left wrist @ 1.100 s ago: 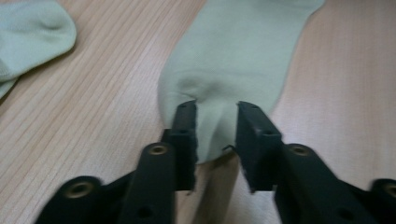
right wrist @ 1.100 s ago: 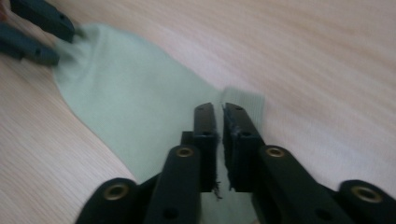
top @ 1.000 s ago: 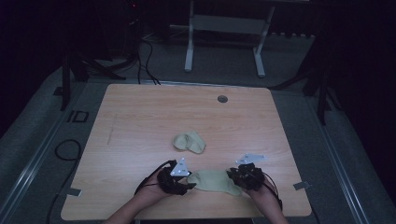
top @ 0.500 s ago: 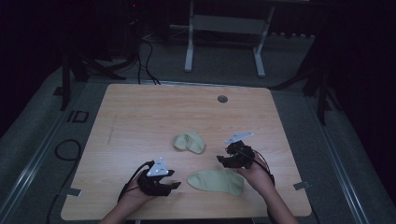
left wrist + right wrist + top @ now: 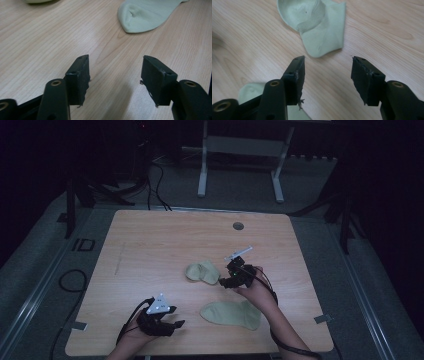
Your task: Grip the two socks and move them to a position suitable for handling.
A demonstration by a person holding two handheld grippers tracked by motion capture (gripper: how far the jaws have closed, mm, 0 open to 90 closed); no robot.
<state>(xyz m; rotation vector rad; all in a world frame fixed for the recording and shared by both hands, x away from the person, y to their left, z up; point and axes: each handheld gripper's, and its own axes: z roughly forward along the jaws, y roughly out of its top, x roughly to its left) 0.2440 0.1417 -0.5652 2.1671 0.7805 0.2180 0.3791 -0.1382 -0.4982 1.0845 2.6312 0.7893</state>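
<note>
Two pale green socks lie on the wooden table [image 5: 150, 245]. One is spread flat [image 5: 231, 314] near the front edge; the other [image 5: 202, 271] is folded over itself at the middle. My left gripper [image 5: 176, 325] rests low at the front left, a hand's width from the flat sock's toe [image 5: 147, 15]. Its jaws [image 5: 115, 75] have just been opening and stand open over bare wood. My right gripper [image 5: 226, 281] hovers just right of the folded sock [image 5: 317, 27]. This one [image 5: 327, 75] has also just been opening, with nothing between its pads.
A small round grommet [image 5: 238, 226] sits near the table's far edge. Beyond the table stand a white metal frame [image 5: 240, 150] and cables on the dark floor. The flat sock's edge [image 5: 249, 92] shows at the lower left of the right gripper view.
Both grippers have left the flat sock's ends. The left has slid left along the front edge, and the right has moved up the table to the folded sock. The flat sock now lies free.
</note>
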